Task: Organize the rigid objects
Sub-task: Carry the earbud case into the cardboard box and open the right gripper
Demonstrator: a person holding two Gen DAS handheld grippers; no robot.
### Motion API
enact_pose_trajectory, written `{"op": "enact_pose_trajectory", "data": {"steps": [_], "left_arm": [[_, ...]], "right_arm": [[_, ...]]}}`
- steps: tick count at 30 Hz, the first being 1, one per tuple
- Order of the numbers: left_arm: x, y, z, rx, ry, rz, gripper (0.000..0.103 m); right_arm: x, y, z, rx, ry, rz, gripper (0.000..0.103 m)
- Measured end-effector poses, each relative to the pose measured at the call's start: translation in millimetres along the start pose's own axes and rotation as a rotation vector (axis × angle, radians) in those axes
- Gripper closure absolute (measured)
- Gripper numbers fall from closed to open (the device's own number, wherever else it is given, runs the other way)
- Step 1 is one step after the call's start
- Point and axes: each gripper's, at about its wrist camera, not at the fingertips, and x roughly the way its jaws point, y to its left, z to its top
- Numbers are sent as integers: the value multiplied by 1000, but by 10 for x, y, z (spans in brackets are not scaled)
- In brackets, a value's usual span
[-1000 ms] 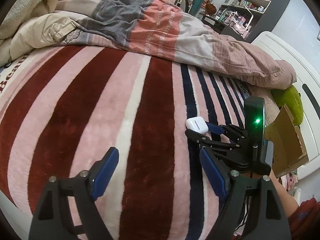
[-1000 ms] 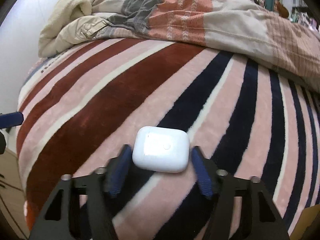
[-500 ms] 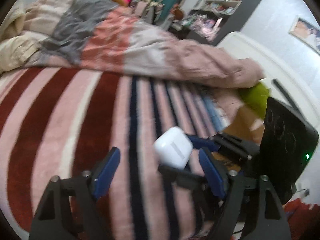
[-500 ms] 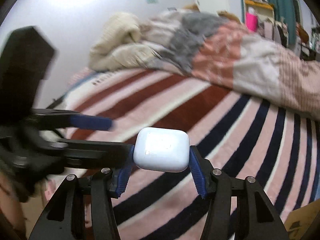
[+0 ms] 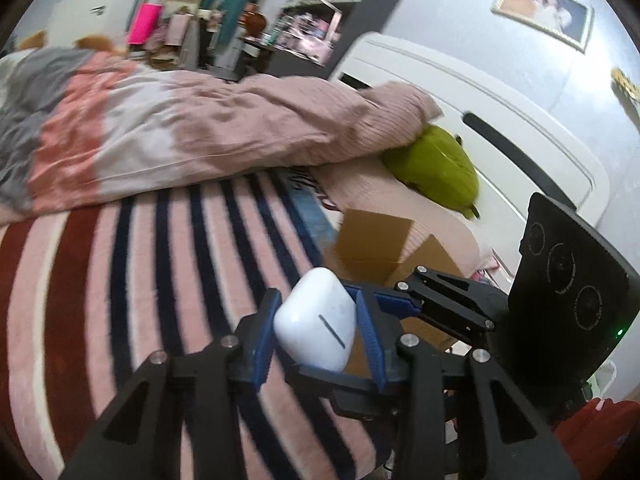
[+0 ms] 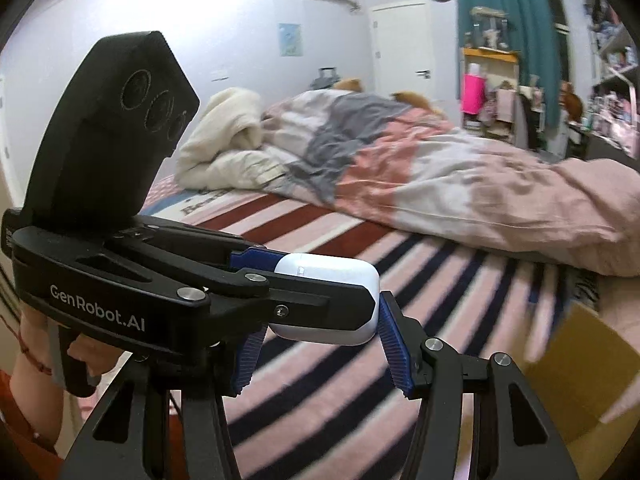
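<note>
The white earbud case sits low in the centre of the left wrist view, raised above the striped blanket. Both tools meet on it. The left gripper is closing, its blue pads flanking the case and touching its sides. The right gripper comes in crosswise, pinching the same case between its pads. Behind, right of centre, stands an open cardboard box, with a green plush above it. A rumpled duvet fills the upper right.
</note>
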Motion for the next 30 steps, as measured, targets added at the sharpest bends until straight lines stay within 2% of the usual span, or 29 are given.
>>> {"op": "enact_pose_trajectory", "data": {"steps": [9,14,18,21,23,25,28,30], "left_arm": [[827,-633,219,133,133,-62,68],[1094,-769,224,175,173,-76,68],[1205,-802,212,181,192,-83,67],[1221,-813,204,193,193,-54,55],[1190,-796,201,191,186,-41,40],[1140,-779,204,186,168,-26,34],[1045,-756,200,188,147,-5,33],[939,-726,194,187,116,33,24]], "right_arm": [[-474,-725,-321,117,16,-127,53],[-552,-977,-456,159,59,-172,53],[-568,-1101,-539,197,87,-163,53],[-571,-1146,-597,230,108,-148,53],[-559,-1157,-624,229,115,-150,53],[-550,-1157,-634,234,121,-154,52],[-569,-1138,-632,241,122,-149,48],[-593,-1113,-626,237,117,-160,43]]}}
